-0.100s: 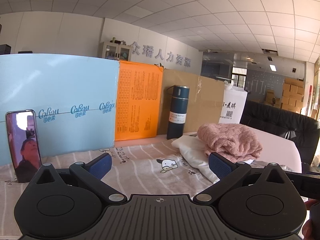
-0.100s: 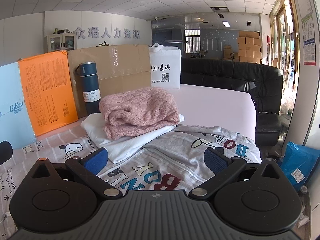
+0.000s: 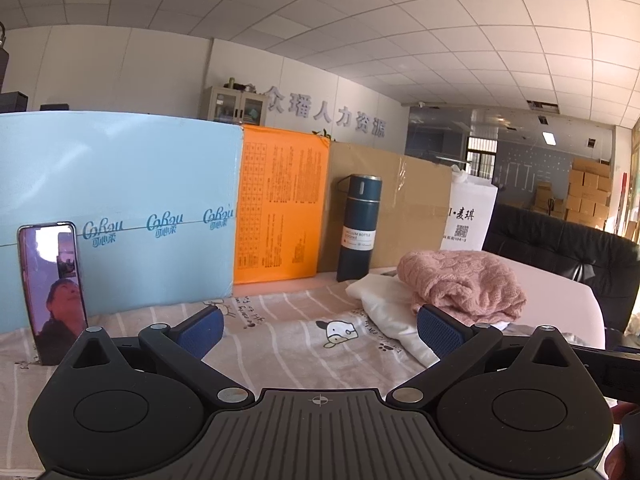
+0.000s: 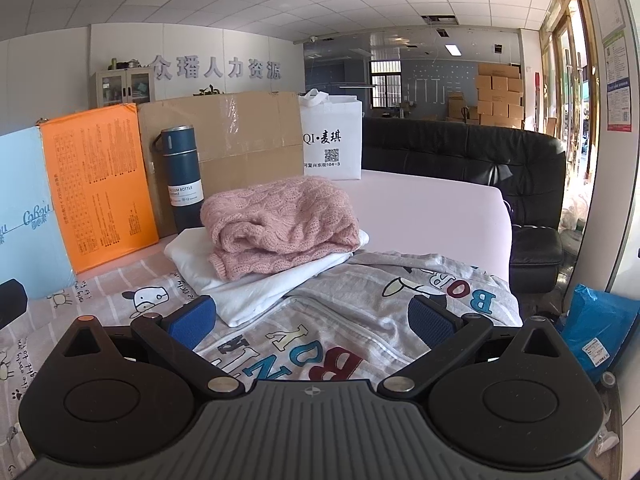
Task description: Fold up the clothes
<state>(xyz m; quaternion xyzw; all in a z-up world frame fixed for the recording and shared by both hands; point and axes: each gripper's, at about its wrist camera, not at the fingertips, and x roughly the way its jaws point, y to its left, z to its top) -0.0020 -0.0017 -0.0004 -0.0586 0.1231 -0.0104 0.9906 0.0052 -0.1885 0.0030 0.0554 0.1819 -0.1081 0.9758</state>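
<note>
Very little is different vs. 0.1 s ago. In the left wrist view the whole scene sits a bit higher and to the left — the dark blue bottle (image 3: 359,227), the pink knit sweater (image 3: 464,284) and the phone (image 3: 54,292) all slid that way by a small amount, approx. the same for each. In the right wrist view the sweater (image 4: 280,226) and the grey printed garment (image 4: 360,320) are a touch lower in the picture. So both cameras moved slightly — no cloth changed its shape or place on the tabletop.
</note>
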